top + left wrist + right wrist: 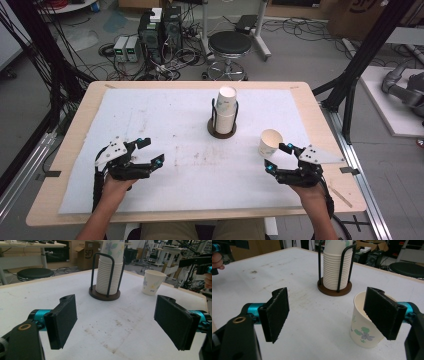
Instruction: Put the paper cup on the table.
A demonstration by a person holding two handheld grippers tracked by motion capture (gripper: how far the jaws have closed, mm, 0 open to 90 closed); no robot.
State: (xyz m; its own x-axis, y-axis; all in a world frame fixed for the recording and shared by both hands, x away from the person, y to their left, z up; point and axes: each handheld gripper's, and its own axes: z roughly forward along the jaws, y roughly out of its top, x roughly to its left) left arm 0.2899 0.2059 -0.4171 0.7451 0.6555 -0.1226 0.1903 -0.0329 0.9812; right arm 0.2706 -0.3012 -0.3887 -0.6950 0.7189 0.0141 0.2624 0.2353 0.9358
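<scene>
2 grippers, left (pixel 148 151) and right (pixel 278 157), gape wide; the paper cup (pixel 270 143) (upright) stands just beside the right.

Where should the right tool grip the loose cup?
Across the cup's upper wall just under the rim, coming in level from the person's side. It stands upright and open-topped, apart from the stack, and the right tool is open beside it.

Bare table (pixel 165 120) left of centre, cup stack in holder (pixel 225 112) mid-table, loose cup (pixel 270 143) blocking right side
</scene>
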